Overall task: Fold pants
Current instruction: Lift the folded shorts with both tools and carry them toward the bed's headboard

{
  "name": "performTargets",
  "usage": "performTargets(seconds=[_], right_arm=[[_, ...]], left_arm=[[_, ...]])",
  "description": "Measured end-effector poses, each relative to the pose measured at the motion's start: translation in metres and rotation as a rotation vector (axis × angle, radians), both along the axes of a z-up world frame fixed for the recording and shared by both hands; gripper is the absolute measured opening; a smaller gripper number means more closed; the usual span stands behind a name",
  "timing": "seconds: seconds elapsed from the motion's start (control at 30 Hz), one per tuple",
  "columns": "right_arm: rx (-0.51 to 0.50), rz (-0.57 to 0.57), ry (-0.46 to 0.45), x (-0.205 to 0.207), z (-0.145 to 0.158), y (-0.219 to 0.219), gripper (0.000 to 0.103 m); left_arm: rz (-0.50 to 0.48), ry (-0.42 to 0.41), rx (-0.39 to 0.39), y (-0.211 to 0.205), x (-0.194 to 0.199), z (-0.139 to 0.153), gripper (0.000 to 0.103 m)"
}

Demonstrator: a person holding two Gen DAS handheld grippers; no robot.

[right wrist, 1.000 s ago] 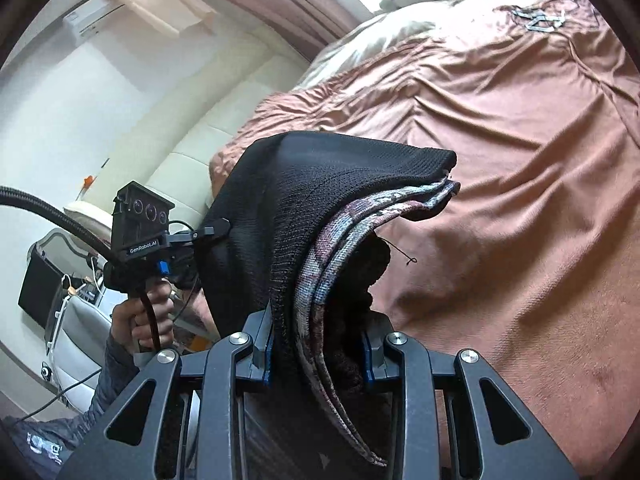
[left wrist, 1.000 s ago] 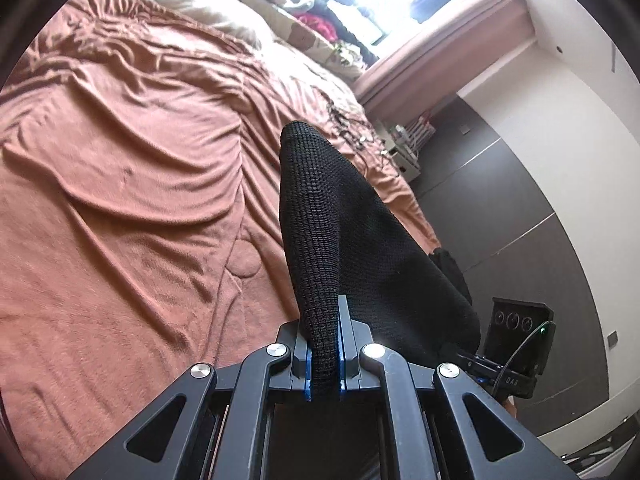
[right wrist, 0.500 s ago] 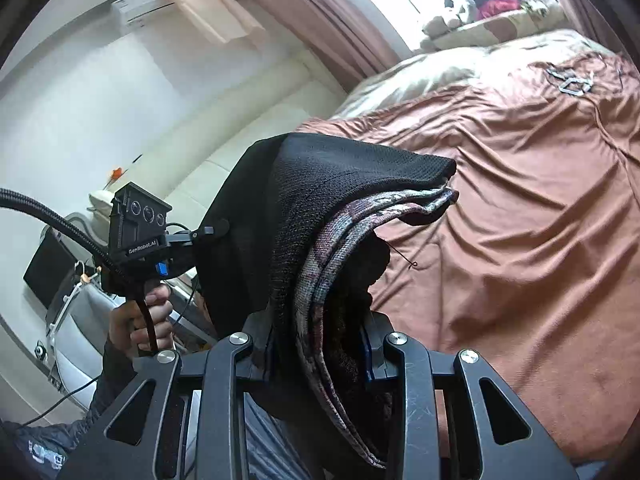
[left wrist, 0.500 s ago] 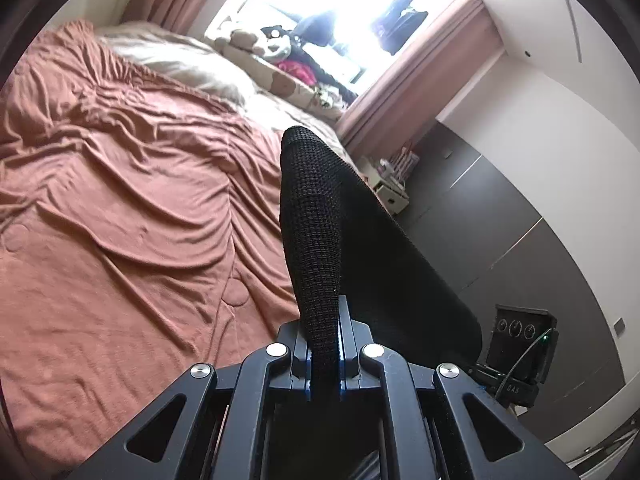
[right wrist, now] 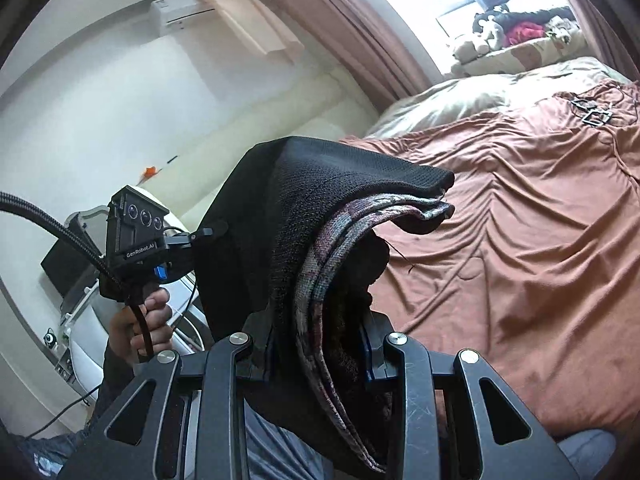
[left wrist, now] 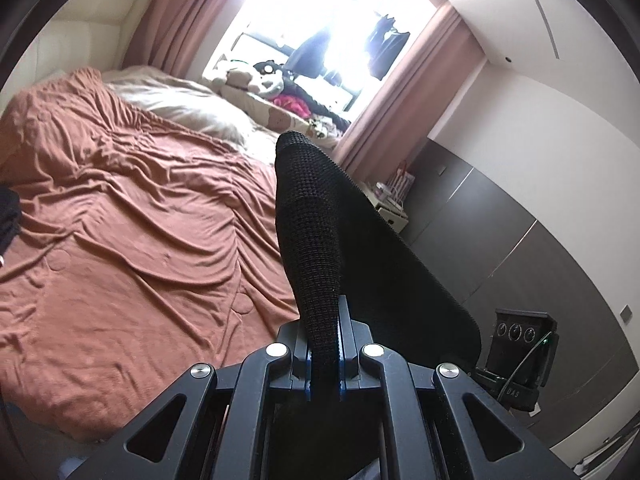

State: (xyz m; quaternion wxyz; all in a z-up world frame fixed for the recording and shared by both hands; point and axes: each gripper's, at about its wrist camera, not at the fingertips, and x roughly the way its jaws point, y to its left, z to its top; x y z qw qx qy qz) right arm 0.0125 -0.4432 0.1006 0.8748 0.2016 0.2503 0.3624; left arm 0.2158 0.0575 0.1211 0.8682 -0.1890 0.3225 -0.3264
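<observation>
Slippage is my main worry: my left gripper point(left wrist: 323, 360) is pinched nearly together on just one thin black edge of the pants point(left wrist: 360, 248), so a tug could pop it free. They hang in the air over the near edge of the bed point(left wrist: 120, 240), stretched roughly level from one hand across to the other, which I'd call their long axis. My right gripper point(right wrist: 320, 344) is clamped on a fat bunch of layers, patterned lining showing, and uneven layers could slide and skew the fold.
</observation>
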Motion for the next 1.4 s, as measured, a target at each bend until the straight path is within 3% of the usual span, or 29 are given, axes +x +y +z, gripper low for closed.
performTargets(seconds=[0.33,0.6,0.9,1.4], right_arm=[[-0.010,0.001,-0.059,0.014,0.022,0.021,0.028],[-0.034,0.043,-0.080,0.043,0.026,0.068,0.028],[-0.061,0.139,-0.073,0.102,0.022,0.153,0.028],[-0.087,0.322,-0.087,0.196,0.022,0.319,0.028]], left_arm=[[-0.013,-0.072,-0.018,0.030,0.003,0.039,0.009],[0.043,-0.081,-0.068,0.083,0.019,0.036,0.009],[0.143,-0.081,-0.055,0.166,0.033,0.032,0.009],[0.412,-0.104,0.076,0.315,0.061,0.043,0.008]])
